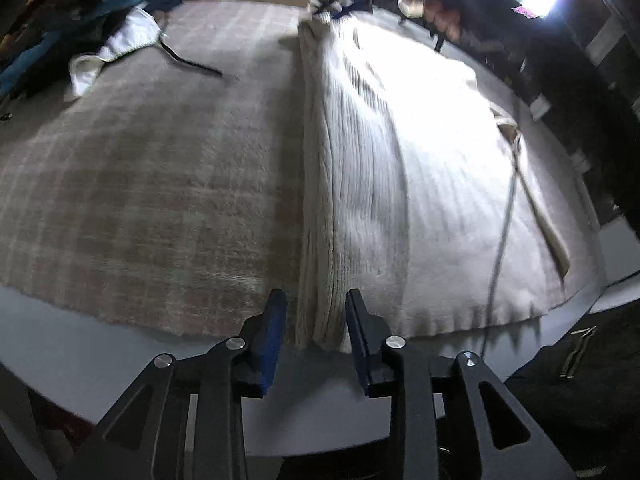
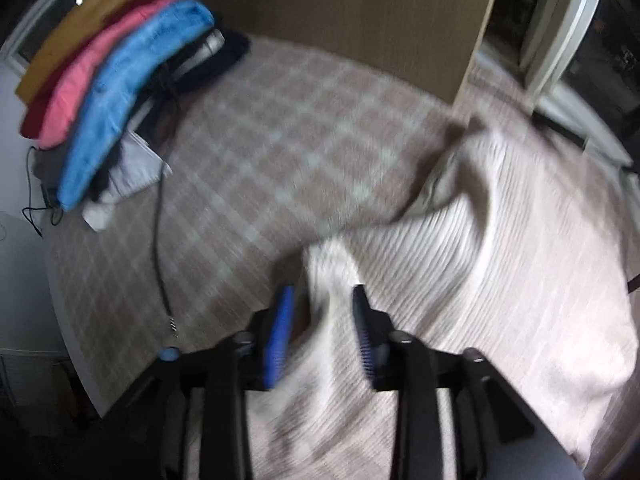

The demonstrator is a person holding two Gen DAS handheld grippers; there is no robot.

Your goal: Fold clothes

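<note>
A cream ribbed knit garment [image 1: 420,152] lies spread on a checked beige blanket [image 1: 140,184], its left side folded over into a thick straight edge. My left gripper [image 1: 316,308] stands open astride the near end of that folded edge, and the blue pads do not press on it. In the right wrist view the same knit garment [image 2: 500,260] is rumpled, with a raised ridge running between the fingers of my right gripper [image 2: 324,304]. That gripper is open too, with the cloth loose between its pads. The right wrist view is blurred.
A pile of blue, pink, red and mustard clothes [image 2: 120,92] sits at the back left, with a white garment [image 1: 132,40] and a black strap [image 1: 192,64] beside it. A thin cable [image 2: 158,220] crosses the blanket [image 2: 280,152]. A wooden board [image 2: 340,12] stands behind. The grey tabletop [image 1: 80,344] shows in front.
</note>
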